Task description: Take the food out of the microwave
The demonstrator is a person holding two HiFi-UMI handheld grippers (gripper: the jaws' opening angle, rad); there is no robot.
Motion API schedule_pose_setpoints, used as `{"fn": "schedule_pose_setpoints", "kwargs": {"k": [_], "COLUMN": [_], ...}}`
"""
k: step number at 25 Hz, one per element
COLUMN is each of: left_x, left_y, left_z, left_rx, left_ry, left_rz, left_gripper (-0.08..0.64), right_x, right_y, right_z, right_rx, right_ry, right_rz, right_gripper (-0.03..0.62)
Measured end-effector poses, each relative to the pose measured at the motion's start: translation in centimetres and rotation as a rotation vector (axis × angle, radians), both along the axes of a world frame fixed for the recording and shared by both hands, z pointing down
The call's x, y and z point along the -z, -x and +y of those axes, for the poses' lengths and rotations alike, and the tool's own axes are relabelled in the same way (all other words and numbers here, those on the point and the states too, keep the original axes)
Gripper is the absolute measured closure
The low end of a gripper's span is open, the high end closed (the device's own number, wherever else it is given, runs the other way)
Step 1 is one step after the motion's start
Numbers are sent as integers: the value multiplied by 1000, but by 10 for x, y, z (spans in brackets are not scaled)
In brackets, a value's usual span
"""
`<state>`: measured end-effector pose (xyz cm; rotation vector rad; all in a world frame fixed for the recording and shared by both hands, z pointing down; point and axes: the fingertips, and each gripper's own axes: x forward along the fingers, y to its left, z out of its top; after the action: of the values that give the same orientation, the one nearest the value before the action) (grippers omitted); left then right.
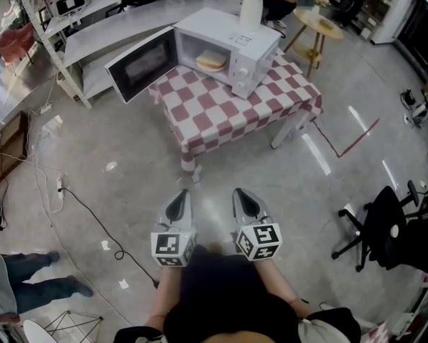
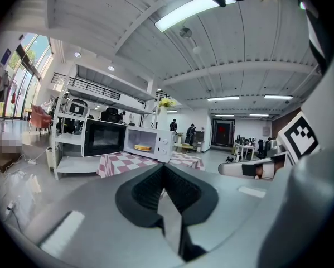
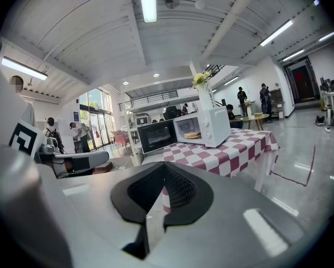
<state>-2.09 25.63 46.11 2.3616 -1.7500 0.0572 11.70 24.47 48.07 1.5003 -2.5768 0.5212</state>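
Left gripper [image 1: 181, 197] and right gripper [image 1: 243, 194] sit side by side, aimed at the open microwave [image 1: 236, 57] — fingers [image 2: 147, 190] pressed together, empty.

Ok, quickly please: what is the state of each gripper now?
Left gripper: closed, holding nothing.
Right gripper: closed, holding nothing.
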Motion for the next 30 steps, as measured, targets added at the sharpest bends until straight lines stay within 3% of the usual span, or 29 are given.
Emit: {"fn": "schedule_pose_setpoints", "kwargs": {"k": [18,30], "left_x": [0,-5], "left_y": [-12,-2], "left_z": [-17,-60], "left_rx": [6,8], "left_ry": [21,25], "left_rz": [-15,0], "left_gripper": [551,551], "right_x": [-8,-14], "right_y": [-12,1], "right_z": [-17,-58], "right_rx": [2,9], "right_ry": [37,49], "right_rz": [-15,-8], "right_gripper": [592,592]}}
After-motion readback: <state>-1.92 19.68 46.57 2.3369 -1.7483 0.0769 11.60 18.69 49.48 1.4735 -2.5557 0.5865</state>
